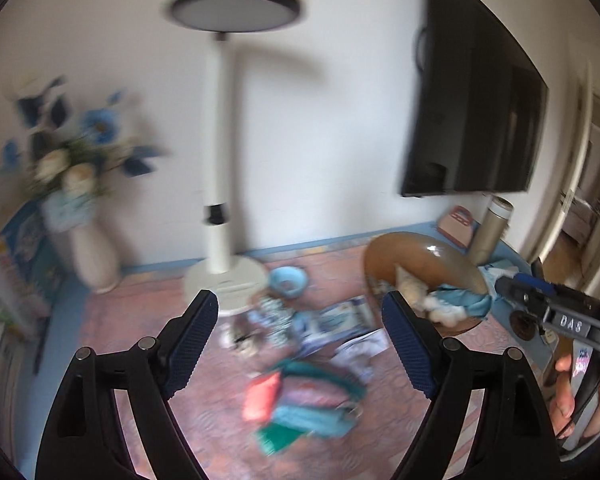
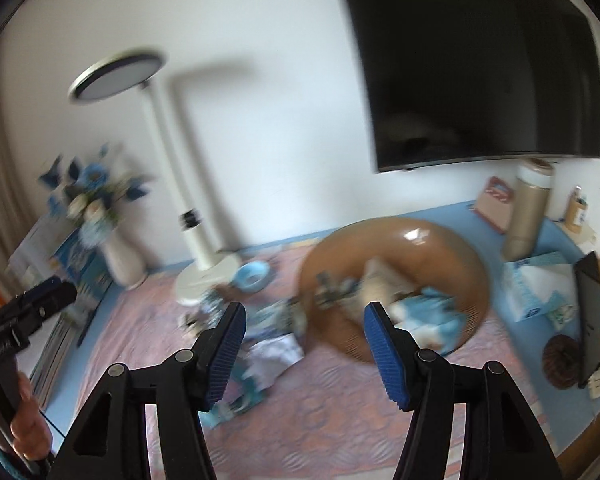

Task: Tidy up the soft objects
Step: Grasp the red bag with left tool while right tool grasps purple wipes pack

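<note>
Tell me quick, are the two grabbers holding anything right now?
Left gripper: jaws open, nothing between them.
Right gripper: jaws open, nothing between them.

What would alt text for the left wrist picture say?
Blurred view past the open, empty left gripper onto a pink tabletop strewn with soft cloth items; a brown basket at right holds more. A white lamp, flower vase and dark TV stand behind.

Glossy brown bowl (image 2: 420, 240), cloth pieces (image 2: 428, 316) inside; patterned matt cloth covers counter (image 2: 340, 420); tongs pads (image 2: 384, 344) ribbed blue.
</note>
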`<state>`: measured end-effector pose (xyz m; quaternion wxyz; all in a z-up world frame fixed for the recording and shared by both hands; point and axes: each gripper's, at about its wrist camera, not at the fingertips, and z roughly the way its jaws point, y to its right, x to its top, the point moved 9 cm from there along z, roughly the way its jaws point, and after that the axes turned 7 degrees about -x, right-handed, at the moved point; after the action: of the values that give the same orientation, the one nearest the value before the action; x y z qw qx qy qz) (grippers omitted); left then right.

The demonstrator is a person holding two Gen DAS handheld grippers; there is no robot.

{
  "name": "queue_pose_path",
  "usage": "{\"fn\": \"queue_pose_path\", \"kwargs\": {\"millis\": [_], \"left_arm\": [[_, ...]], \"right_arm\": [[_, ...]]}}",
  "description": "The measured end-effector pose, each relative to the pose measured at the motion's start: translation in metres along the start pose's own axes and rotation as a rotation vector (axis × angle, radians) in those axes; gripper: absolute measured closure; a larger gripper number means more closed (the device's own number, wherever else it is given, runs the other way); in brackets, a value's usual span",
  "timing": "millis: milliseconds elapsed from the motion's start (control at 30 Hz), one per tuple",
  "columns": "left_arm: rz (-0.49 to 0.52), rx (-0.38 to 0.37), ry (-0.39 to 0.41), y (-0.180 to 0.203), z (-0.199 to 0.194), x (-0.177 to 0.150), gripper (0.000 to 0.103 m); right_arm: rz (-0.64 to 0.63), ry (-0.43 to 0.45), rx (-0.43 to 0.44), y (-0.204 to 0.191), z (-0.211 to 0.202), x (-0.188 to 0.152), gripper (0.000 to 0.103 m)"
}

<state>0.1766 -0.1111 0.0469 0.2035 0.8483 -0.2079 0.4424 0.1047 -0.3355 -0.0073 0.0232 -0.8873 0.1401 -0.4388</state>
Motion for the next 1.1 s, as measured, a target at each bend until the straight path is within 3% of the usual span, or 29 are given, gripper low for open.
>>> {"fn": "queue_pose_path", "kwargs": {"millis": [200, 500, 767, 1100], "left_arm": [[-0.070, 0.038, -0.049, -0.048, -0.018, -0.044, 0.019], [-0.134, -0.037, -0.217, -0.079, 0.038, -0.119, 0.020], [-0.159, -0.079, -0.280, -0.085, 0.072, -0.136, 0.020], [-0.249, -0.151, -0.395, -0.091, 0.128, -0.163, 0.031]], "right_arm": [[-0.090, -0.089, 0.070, -0.056, 0.018, -0.045, 0.043], [-0.164, -0.233, 0.120, -0.090, 0.063, -0.087, 0.043], [-0.221, -0.296, 0.147, -0.108, 0.098, -0.095, 0.043], [-0.288, -0.410, 0.232, -0.129, 0.155, -0.115, 0.045]]}}
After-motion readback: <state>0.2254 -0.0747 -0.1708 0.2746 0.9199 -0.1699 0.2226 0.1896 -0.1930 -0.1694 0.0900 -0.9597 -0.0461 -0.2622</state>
